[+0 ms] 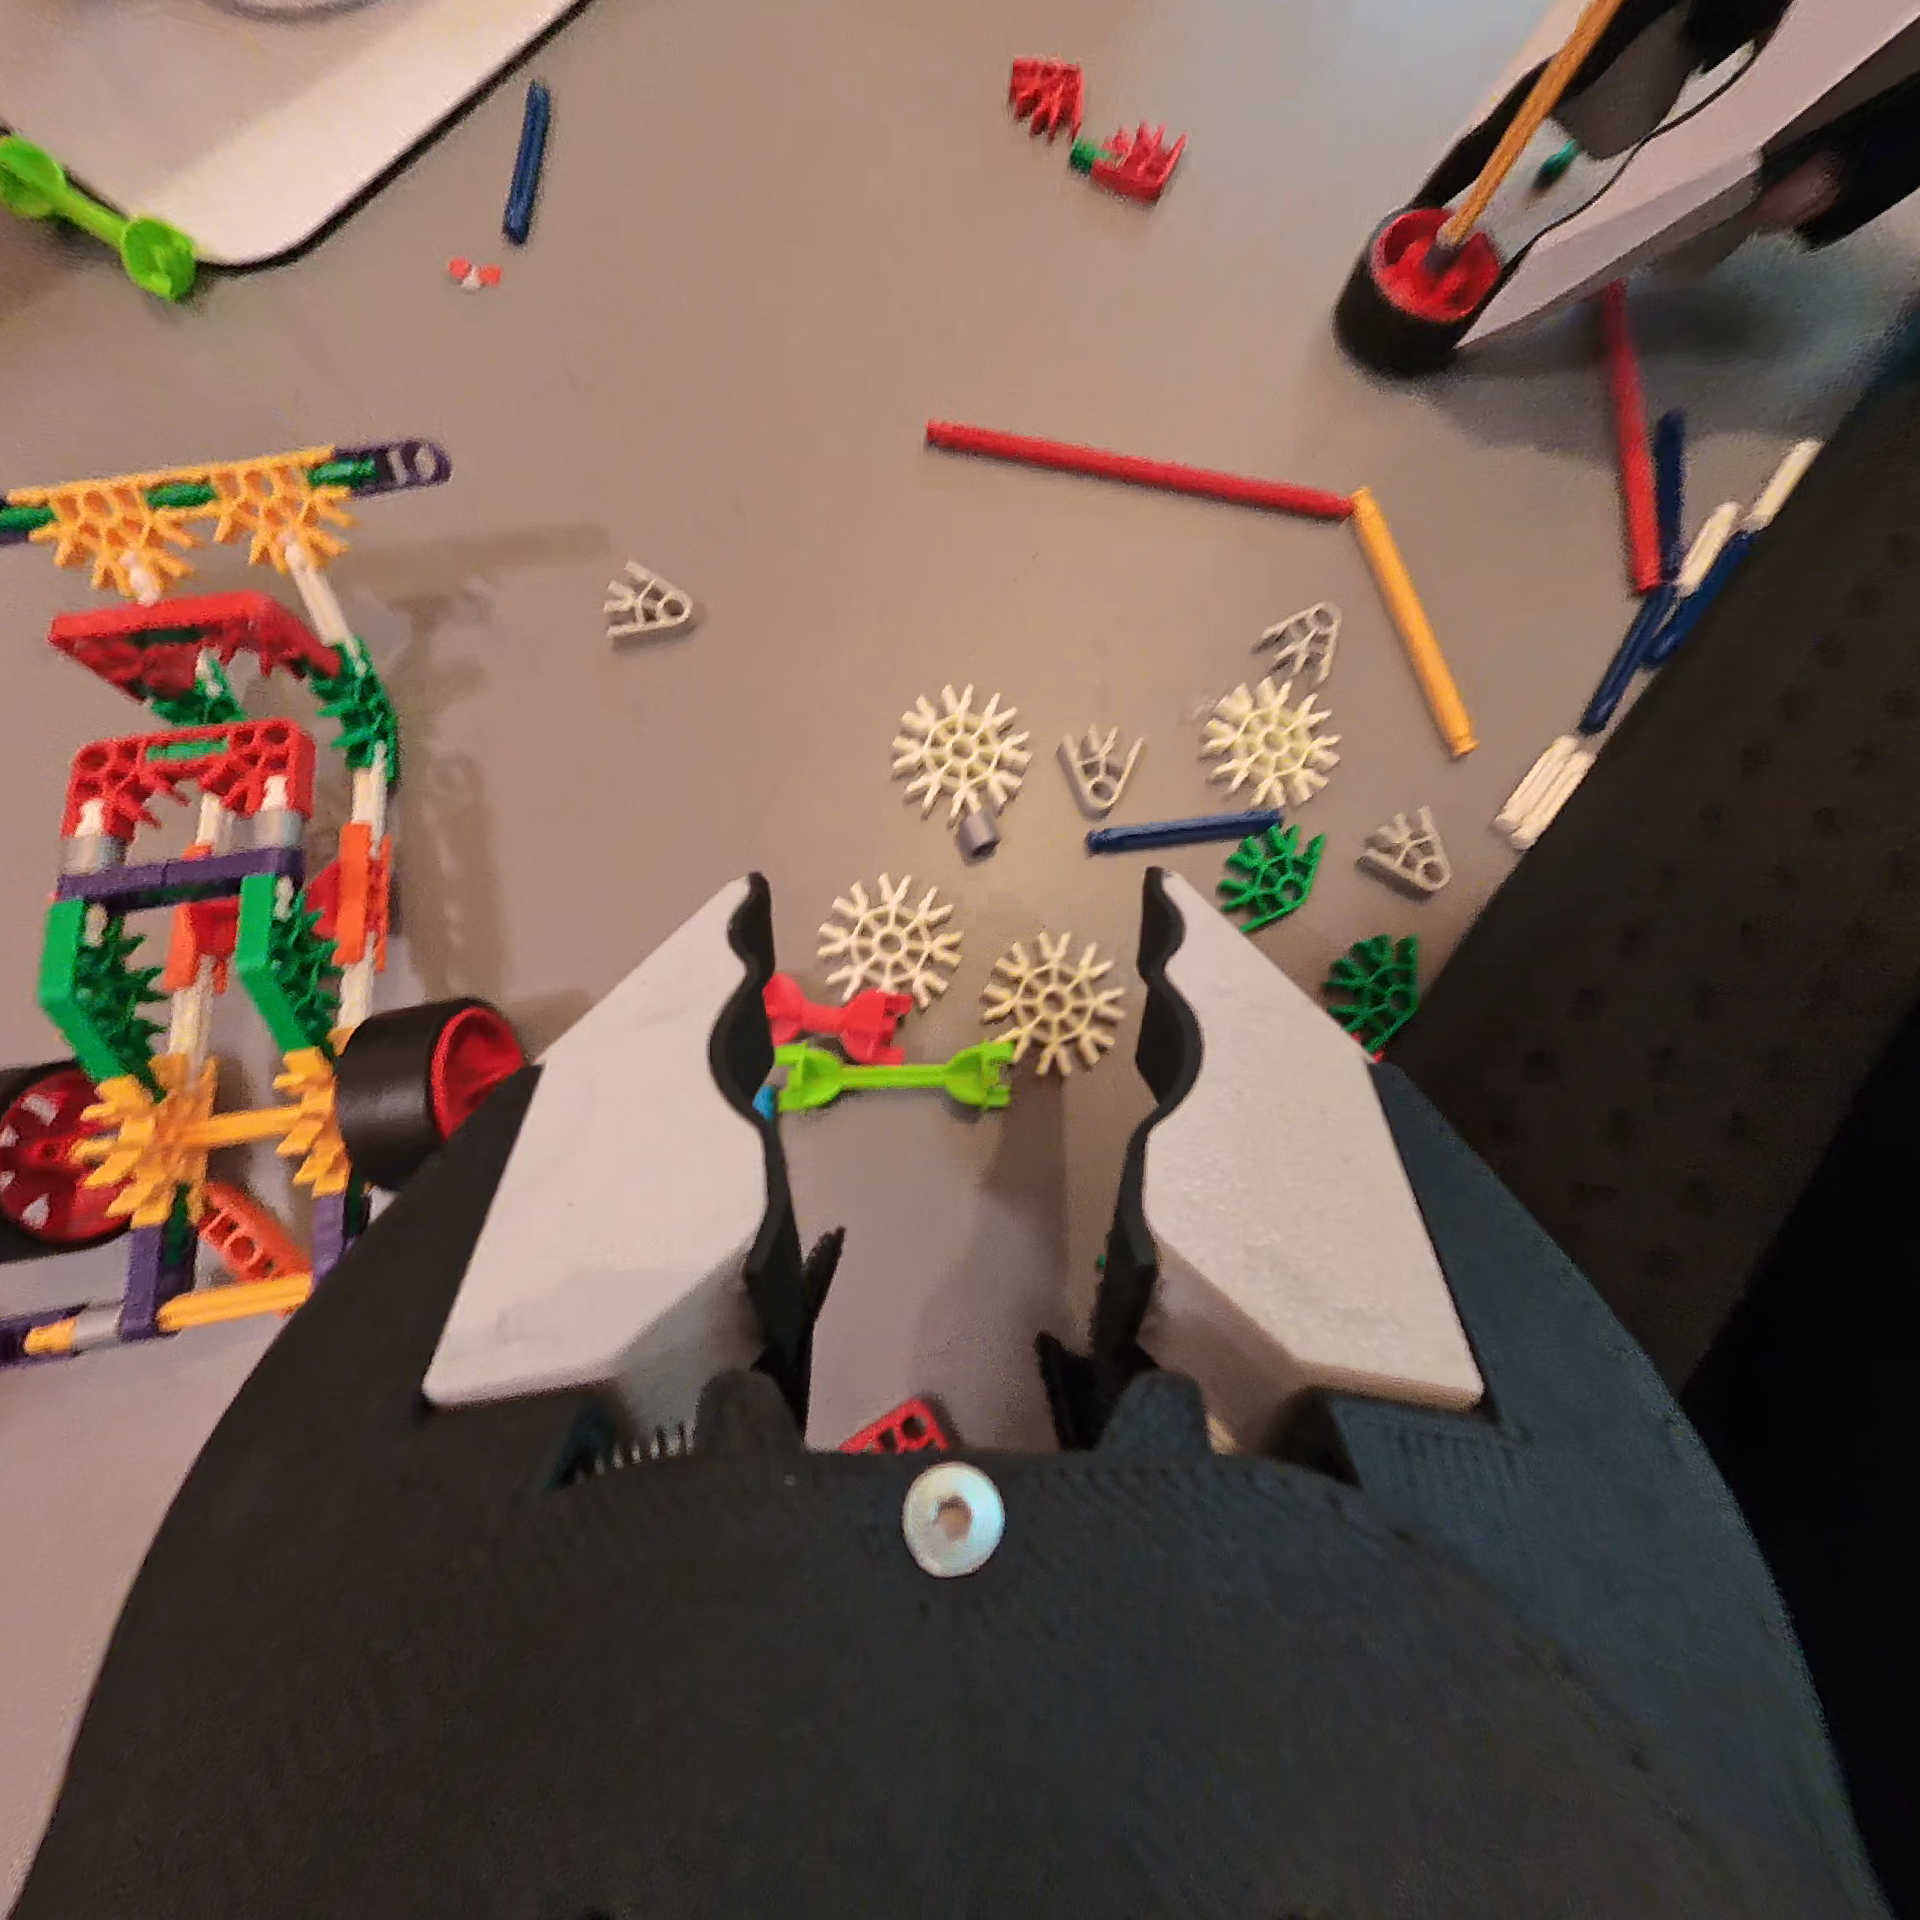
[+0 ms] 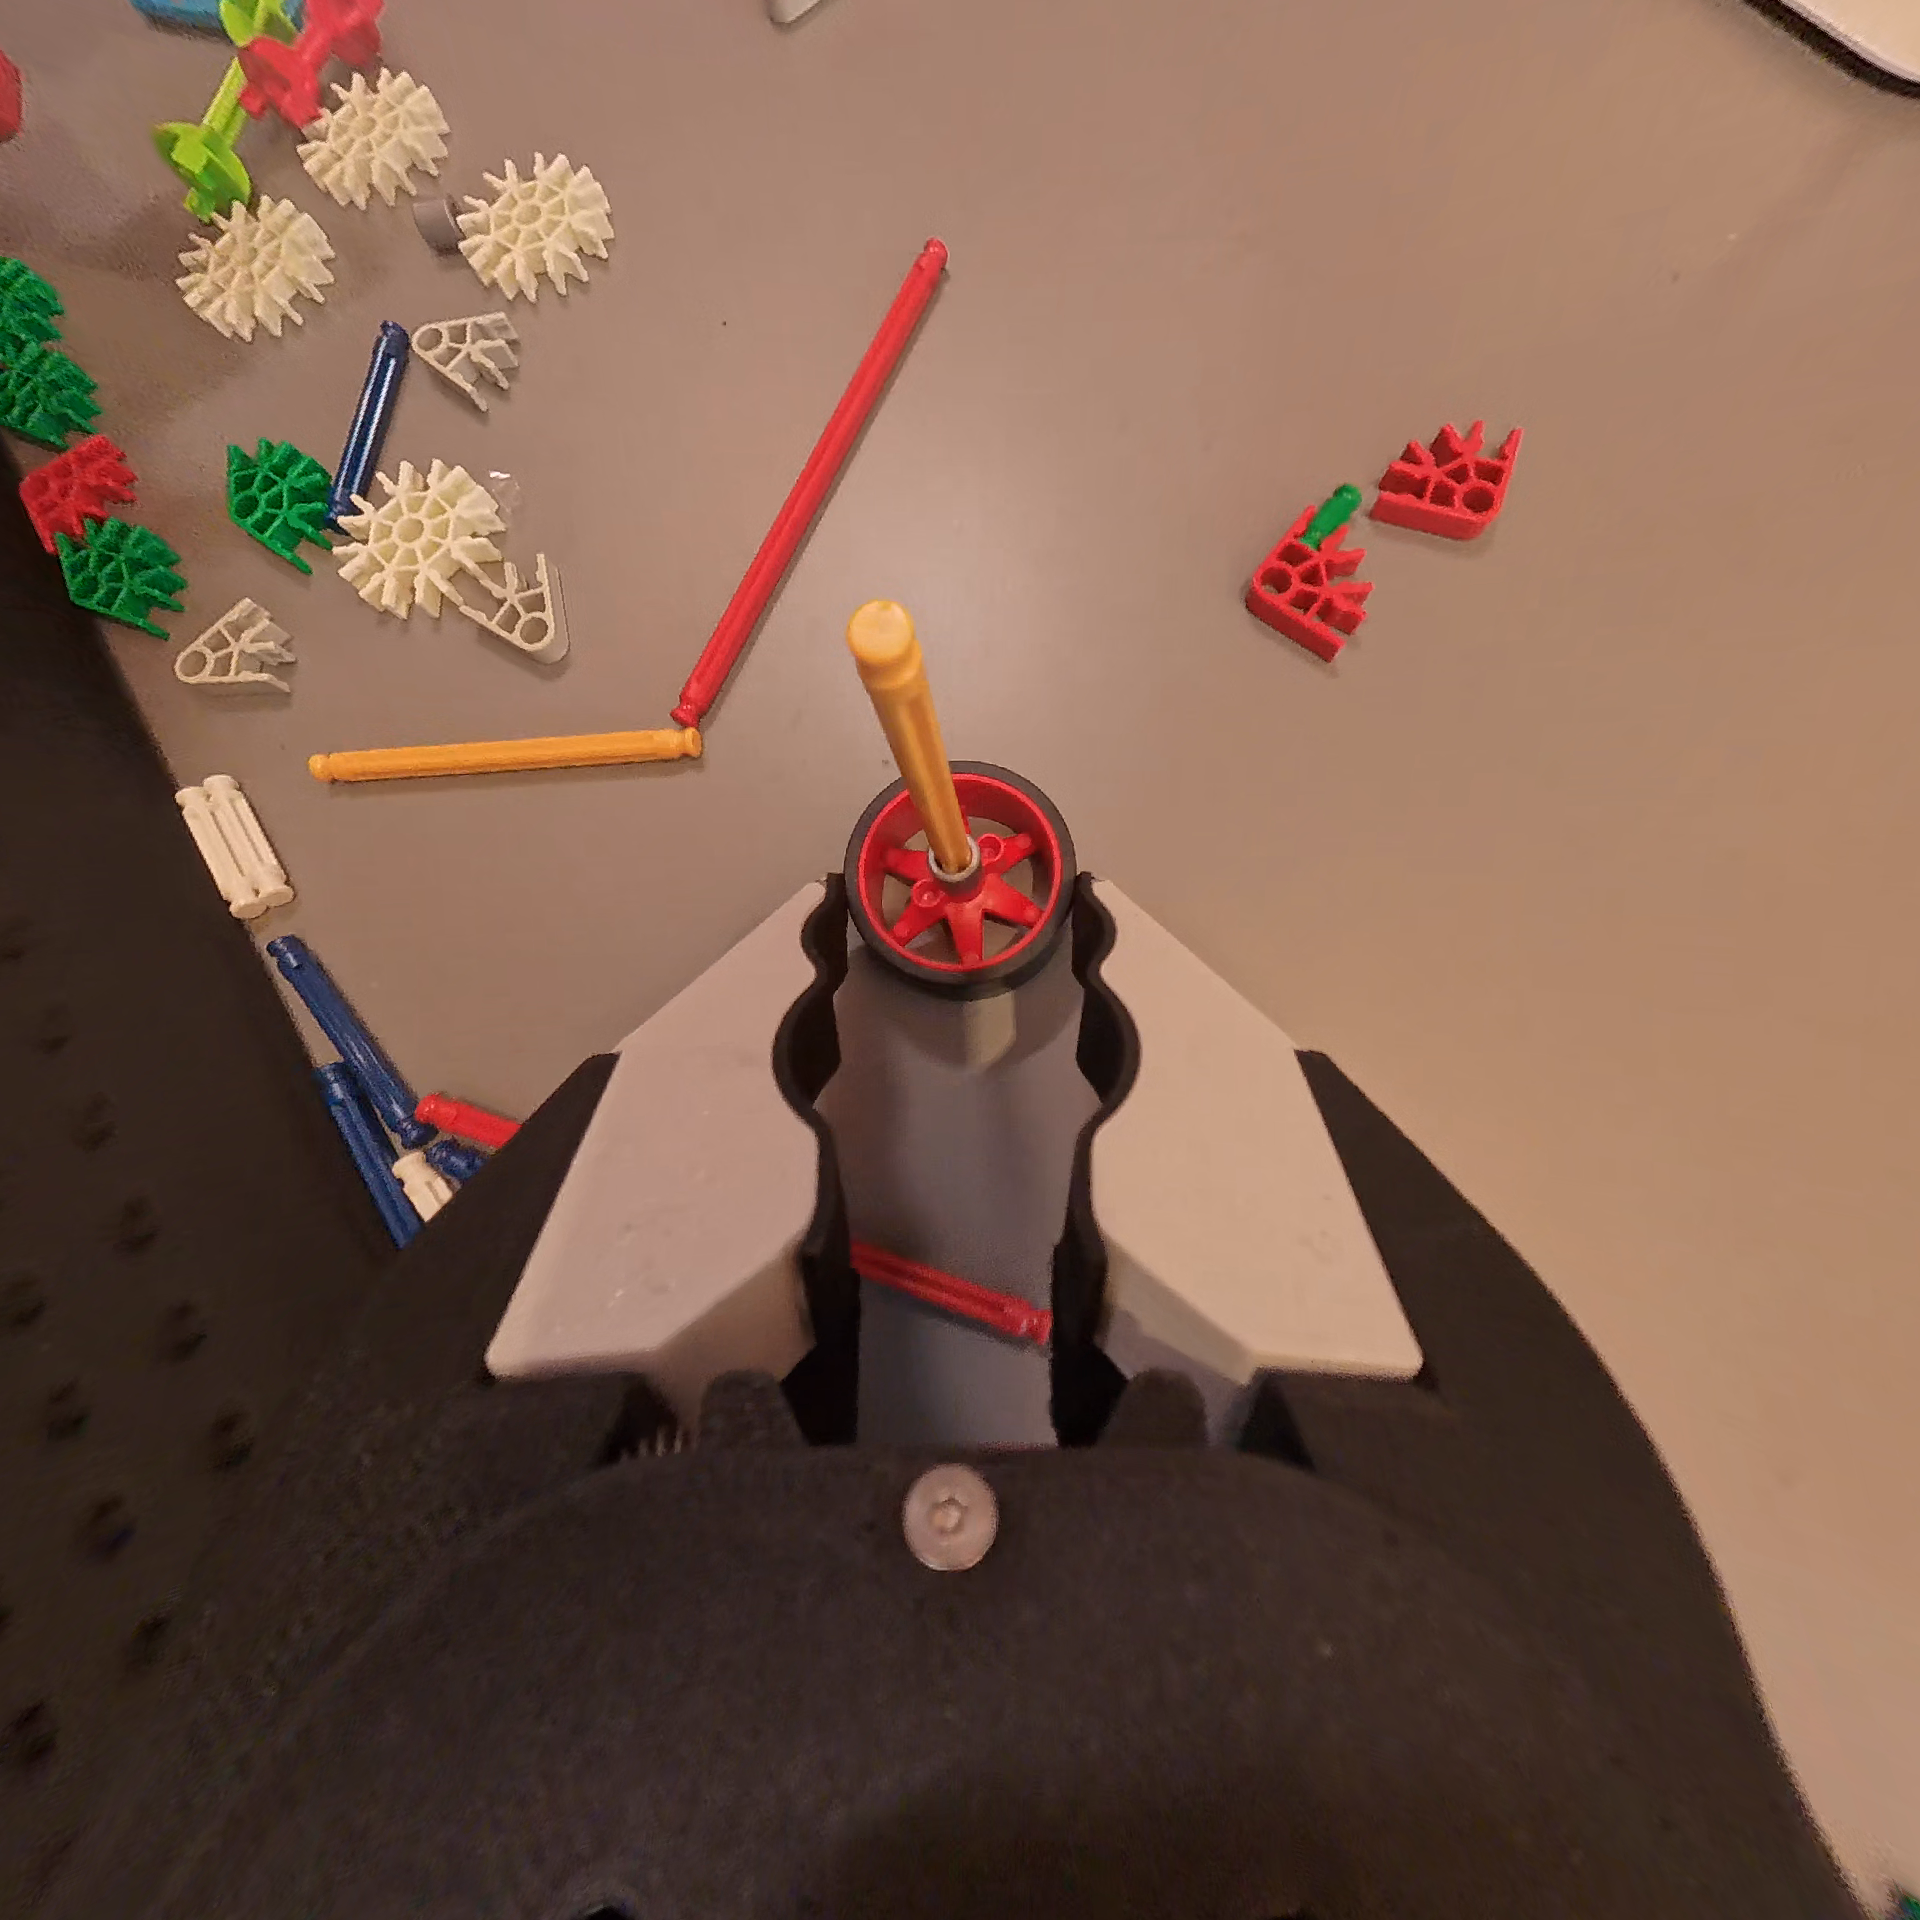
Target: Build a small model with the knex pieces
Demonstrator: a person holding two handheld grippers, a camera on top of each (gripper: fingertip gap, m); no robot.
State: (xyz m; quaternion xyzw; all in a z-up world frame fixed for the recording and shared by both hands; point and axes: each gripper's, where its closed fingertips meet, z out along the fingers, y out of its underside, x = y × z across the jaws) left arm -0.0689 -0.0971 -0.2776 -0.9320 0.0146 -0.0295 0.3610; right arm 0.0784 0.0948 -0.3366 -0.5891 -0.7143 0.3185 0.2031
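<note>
My right gripper (image 2: 954, 899) clamps its fingers on a red-hubbed wheel (image 2: 956, 883) at their tips, a yellow rod (image 2: 912, 732) standing up through its hub. My left gripper (image 1: 954, 894) hangs with fingers spread and empty above the counter (image 1: 790, 436); four white snowflake connectors (image 1: 961, 750) lie ahead, a lime piece (image 1: 894, 1075) between the fingers. A part-built model (image 1: 197, 904) sits off their left side.

Red wheel (image 2: 956, 881) on yellow rod (image 2: 914, 743), gripped upright
</note>
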